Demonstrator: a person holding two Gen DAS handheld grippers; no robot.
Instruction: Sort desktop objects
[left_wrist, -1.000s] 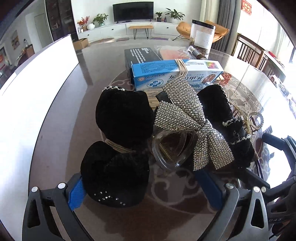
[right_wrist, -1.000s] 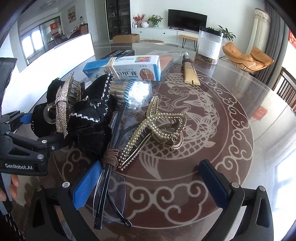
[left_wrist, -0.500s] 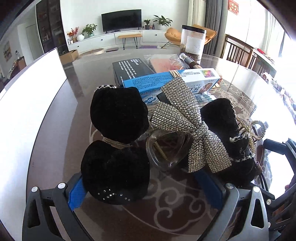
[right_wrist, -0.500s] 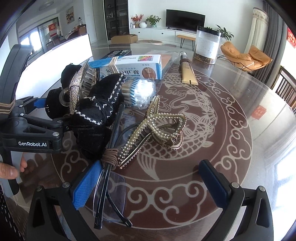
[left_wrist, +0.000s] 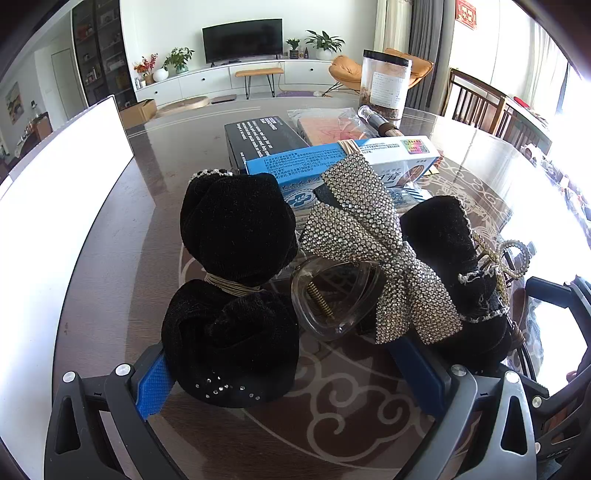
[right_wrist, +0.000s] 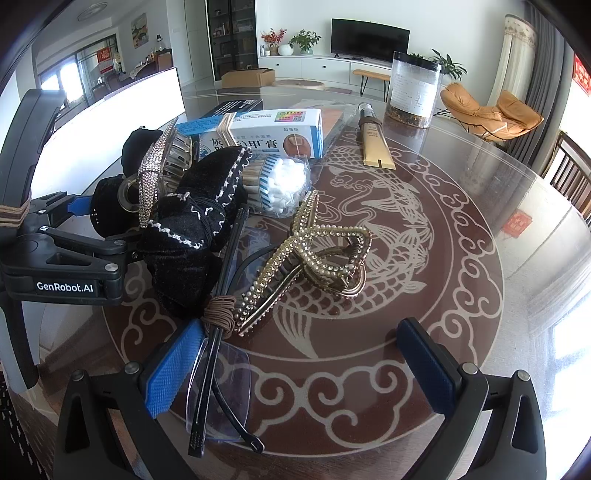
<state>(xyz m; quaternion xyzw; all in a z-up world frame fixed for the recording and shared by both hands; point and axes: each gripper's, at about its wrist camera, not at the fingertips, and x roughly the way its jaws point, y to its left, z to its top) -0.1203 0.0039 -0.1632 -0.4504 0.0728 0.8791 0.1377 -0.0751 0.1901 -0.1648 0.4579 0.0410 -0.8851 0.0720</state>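
My left gripper (left_wrist: 291, 384) is open, its blue pads either side of a black velvet bow (left_wrist: 232, 291) and a rhinestone bow claw clip (left_wrist: 369, 243). A second black velvet bow with white trim (left_wrist: 454, 266) lies to the right. My right gripper (right_wrist: 299, 373) is open over the table, with folded glasses (right_wrist: 218, 373) by its left pad and a gold pearl claw clip (right_wrist: 314, 258) ahead. The left gripper's body (right_wrist: 62, 258) shows at the left of the right wrist view, beside the trimmed bow (right_wrist: 195, 229).
A blue-white medicine box (right_wrist: 266, 133), a black box (left_wrist: 258, 140), a cotton swab pack (right_wrist: 280, 184), a beige tube (right_wrist: 373, 140) and a tall clear jar (right_wrist: 415, 88) stand further back on the glass-topped round table (right_wrist: 461, 229). A white panel (left_wrist: 55, 199) lies left.
The left gripper has moved slightly forward and lower toward the bows, which now sit lower between its pads. The right gripper has barely moved.
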